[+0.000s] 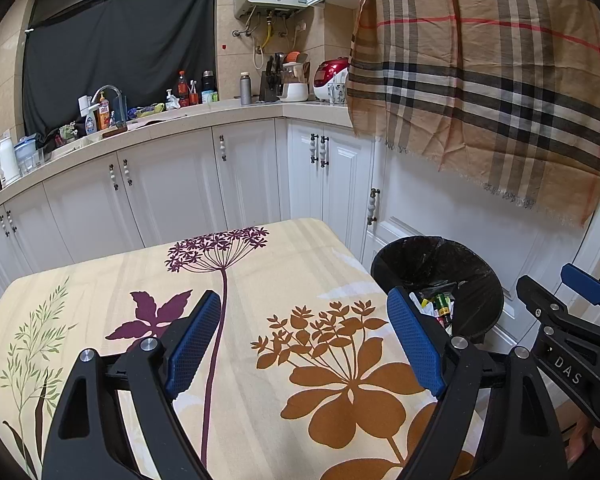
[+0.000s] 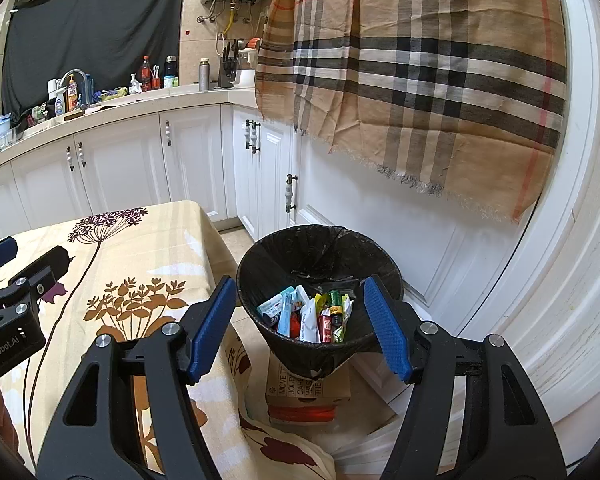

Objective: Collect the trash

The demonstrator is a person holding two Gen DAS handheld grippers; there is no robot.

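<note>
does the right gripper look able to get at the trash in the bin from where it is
Probably yes. The right gripper is open and points down at the black bin, whose mouth is uncovered. The wrappers lie in plain sight between its fingers, with nothing over them; the table stands off to the left.

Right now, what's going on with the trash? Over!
Left gripper open, empty, over the flowered tablecloth. Right gripper open, empty, above the black bin. Wrappers lie inside it. Nothing in the way.

Left wrist view low over table (image 1: 260, 360); right faces down into bin (image 2: 320, 264); both share them.
</note>
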